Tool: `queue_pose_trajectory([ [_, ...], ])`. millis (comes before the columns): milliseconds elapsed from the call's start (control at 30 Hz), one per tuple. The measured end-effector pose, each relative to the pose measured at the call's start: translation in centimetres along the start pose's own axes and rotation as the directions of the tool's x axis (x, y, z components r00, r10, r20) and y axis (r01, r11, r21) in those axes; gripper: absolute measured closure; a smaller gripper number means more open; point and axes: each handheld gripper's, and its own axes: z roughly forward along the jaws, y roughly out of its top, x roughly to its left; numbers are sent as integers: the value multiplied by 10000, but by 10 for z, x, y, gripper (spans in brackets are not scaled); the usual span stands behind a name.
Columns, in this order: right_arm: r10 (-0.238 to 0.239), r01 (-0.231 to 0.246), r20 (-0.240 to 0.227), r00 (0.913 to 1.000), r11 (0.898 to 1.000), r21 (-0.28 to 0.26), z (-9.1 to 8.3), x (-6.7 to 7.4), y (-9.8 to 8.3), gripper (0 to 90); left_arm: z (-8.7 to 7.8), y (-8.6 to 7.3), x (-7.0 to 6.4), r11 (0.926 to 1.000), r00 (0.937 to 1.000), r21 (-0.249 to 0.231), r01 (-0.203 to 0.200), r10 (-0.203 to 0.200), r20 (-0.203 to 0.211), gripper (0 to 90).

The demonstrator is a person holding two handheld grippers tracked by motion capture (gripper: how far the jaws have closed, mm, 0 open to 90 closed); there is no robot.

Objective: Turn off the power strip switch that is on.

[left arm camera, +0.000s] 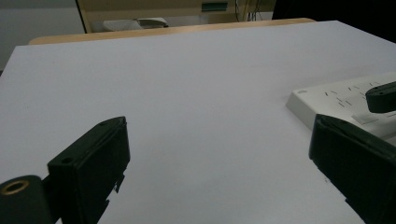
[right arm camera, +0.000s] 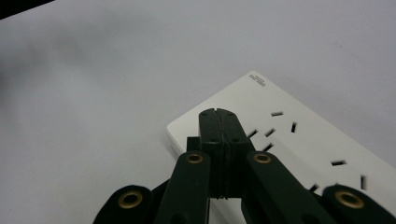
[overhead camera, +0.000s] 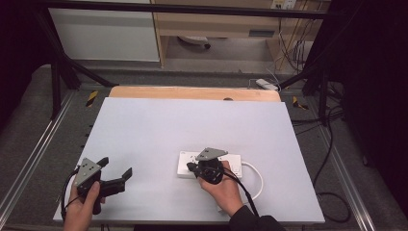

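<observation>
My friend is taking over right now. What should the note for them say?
Left gripper: jaws wide open, nothing between them, held above the near left of the white table.
Right gripper: jaws shut on nothing, tips over the left end of the white power strip; touching or not, I cannot tell.
Power strip: lies flat at the near right, its white cable looping to the right.
Done: nothing plugged in or moved that I can see.
Left: probably working the strip with the right gripper.
</observation>
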Motion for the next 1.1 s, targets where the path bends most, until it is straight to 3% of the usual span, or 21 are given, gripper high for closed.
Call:
queue_pose_trajectory([
  [633, -39, 39, 2, 10000, 9990, 442, 10, -3, 1, 900, 0, 0, 0, 10000, 10000, 1, 35, -35, 22, 55],
  [1100, -40, 41, -19, 10000, 9990, 454, 12, -3, 1, 900, 0, 0, 0, 10000, 10000, -9, 4, -4, 11, 55],
])
